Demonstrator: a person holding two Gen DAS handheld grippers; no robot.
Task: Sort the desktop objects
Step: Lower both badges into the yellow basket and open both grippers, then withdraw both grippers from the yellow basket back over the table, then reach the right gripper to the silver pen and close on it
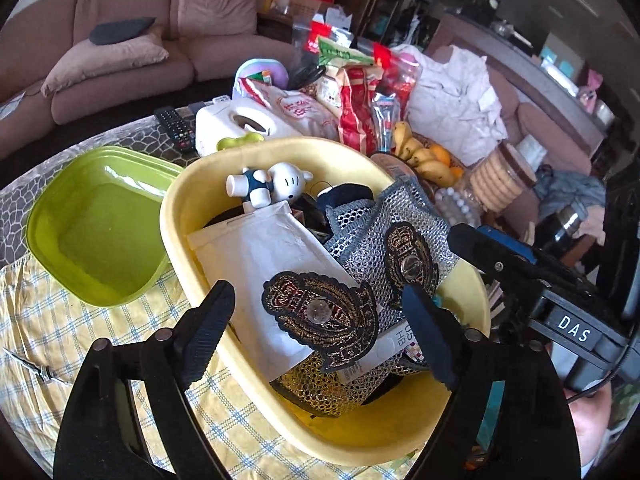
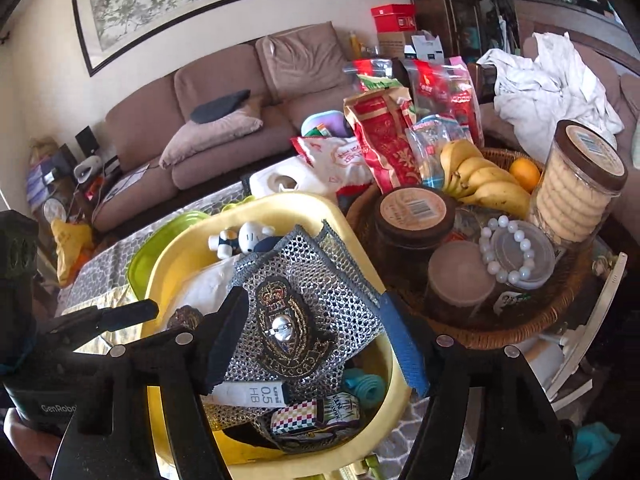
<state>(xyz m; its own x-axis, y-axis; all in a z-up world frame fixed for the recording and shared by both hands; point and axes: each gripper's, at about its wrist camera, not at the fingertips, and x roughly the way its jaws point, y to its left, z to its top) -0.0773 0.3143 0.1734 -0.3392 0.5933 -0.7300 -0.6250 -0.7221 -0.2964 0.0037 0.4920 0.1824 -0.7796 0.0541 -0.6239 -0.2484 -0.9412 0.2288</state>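
A yellow tub (image 1: 184, 216) (image 2: 168, 264) is full of small things: a white padded envelope (image 1: 256, 256), a white bear toy (image 1: 276, 184) (image 2: 244, 238), a silver mesh pouch with a crown badge (image 1: 400, 248) (image 2: 296, 304), a gold mesh pouch with a badge (image 1: 320, 312), a 0.5 HB lead box (image 2: 256, 394) and a checkered box (image 2: 296, 418). My left gripper (image 1: 320, 332) is open over the gold pouch. My right gripper (image 2: 316, 344) is open around the silver pouch; whether it touches it I cannot tell.
An empty green tub (image 1: 100, 224) sits left of the yellow one. A wicker tray (image 2: 520, 332) on the right holds jars, bananas (image 2: 480, 184) and a bead bracelet (image 2: 508, 252). Snack bags, a tissue box (image 1: 240, 120) and a remote (image 1: 176, 128) lie behind.
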